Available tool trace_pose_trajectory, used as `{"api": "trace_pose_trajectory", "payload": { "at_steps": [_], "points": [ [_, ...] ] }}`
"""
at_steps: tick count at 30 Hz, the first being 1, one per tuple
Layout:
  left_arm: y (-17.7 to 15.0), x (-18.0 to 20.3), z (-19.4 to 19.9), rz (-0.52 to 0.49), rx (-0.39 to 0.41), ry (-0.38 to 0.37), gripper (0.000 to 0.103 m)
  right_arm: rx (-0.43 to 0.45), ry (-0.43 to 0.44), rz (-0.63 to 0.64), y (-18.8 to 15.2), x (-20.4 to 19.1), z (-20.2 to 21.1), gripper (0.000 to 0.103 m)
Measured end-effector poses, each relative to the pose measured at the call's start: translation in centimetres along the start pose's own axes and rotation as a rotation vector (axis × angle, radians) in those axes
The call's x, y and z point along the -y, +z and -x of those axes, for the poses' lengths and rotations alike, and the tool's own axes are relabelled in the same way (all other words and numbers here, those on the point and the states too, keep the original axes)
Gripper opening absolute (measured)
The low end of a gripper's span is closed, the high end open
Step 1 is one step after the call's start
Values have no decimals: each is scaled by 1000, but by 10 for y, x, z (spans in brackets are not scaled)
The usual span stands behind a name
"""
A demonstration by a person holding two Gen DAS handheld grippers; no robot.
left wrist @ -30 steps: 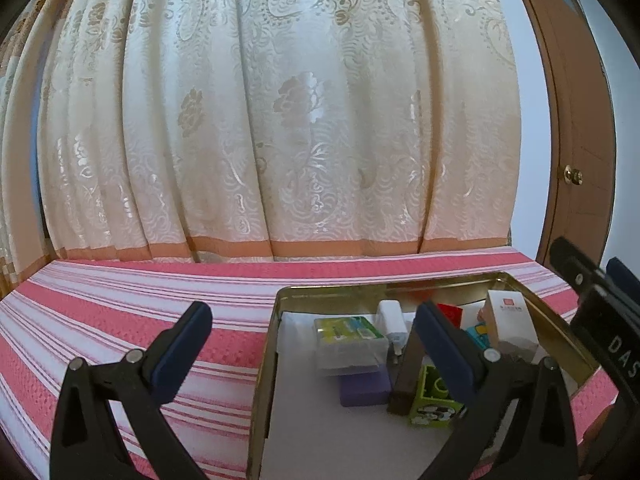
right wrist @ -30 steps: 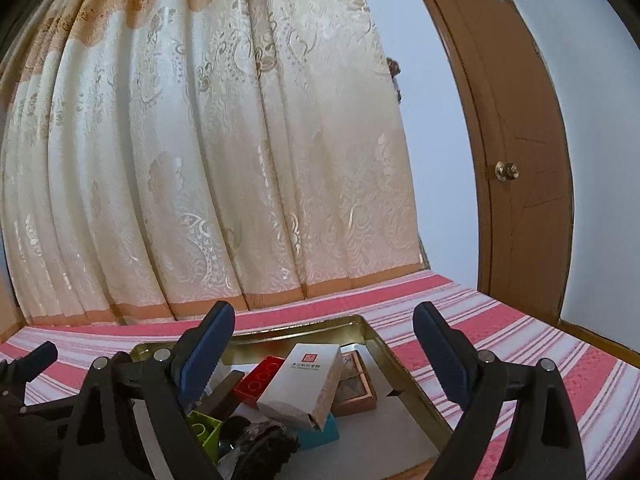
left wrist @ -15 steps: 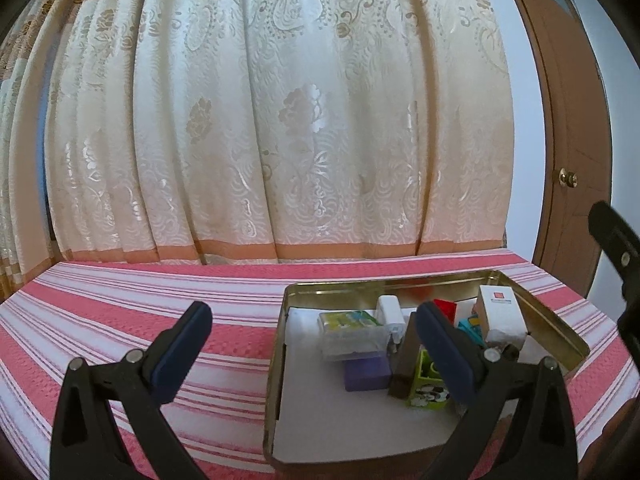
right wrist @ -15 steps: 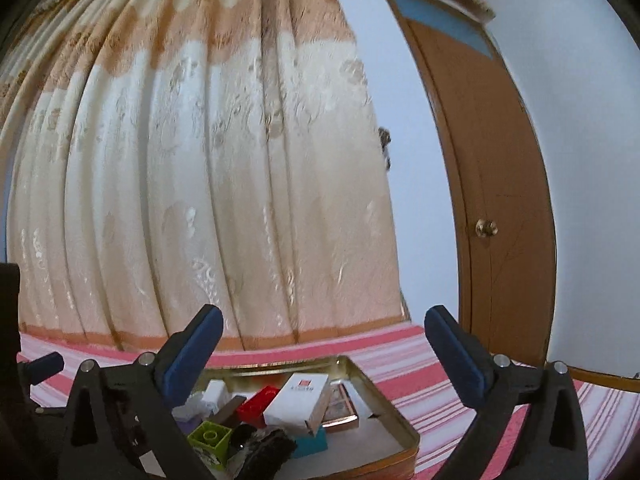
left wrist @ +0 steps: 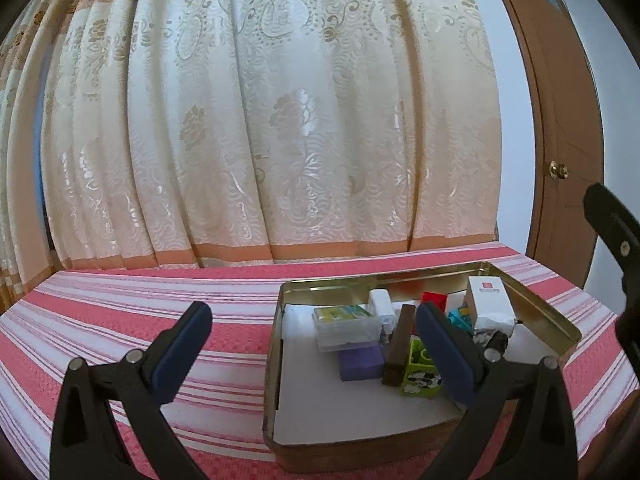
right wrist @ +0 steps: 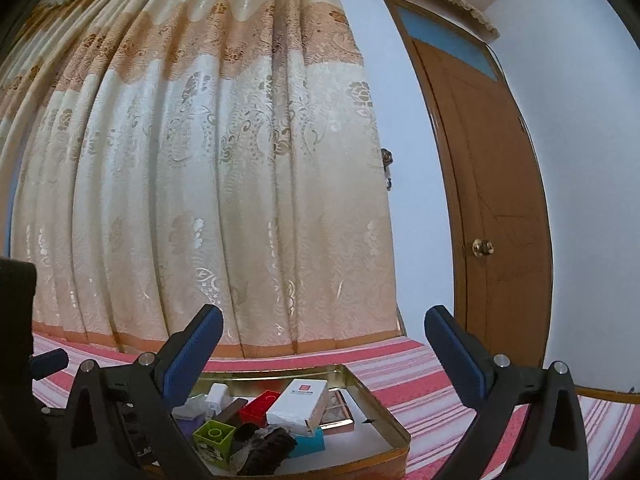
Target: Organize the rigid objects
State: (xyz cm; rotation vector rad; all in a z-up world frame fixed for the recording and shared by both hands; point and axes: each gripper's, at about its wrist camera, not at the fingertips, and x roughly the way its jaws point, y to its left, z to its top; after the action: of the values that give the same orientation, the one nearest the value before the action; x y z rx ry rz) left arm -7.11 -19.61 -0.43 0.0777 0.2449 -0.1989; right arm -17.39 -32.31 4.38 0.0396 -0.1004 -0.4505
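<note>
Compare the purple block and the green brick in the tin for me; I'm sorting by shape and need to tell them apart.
The purple block is plain and lies low and flat; the green brick stands taller. The block shows a smooth top, while the brick has a round stud on top and a black-and-white picture on its side. The block sits beside the clear packet, the brick beside the dark brown bar. Both rest on the tin floor, ungripped.

Both views are brightly and evenly lit by daylight filtered through the curtain (left wrist: 280,128), whose sheen catches soft glare. Straight lines are bowed by fisheye distortion, and the corners are darkly vignetted. Shadows are faint; focus is sharp.
</note>
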Motion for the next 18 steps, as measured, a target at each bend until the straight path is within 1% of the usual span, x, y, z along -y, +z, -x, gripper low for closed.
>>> {"api": "trace_pose_trajectory", "payload": {
  "at_steps": [3,5,8,10,14,18],
  "points": [
    [0,6,2,-25,5,4,103,-17,-2,-7,0,2,-3,102],
    [0,8,3,-34,9,-9,103,-21,-2,-8,-1,2,-3,102],
    [0,7,3,-19,13,-17,103,-24,1,-10,-1,2,-4,102],
    [0,5,4,-7,14,8,103,-24,2,-10,-1,2,-4,102],
    [-1,2,-1,10,-13,-15,103,-29,5,-8,-1,2,-5,102],
    [-1,3,0,5,-5,-12,103,-39,6,-9,-2,2,-6,102]
  ]
}}
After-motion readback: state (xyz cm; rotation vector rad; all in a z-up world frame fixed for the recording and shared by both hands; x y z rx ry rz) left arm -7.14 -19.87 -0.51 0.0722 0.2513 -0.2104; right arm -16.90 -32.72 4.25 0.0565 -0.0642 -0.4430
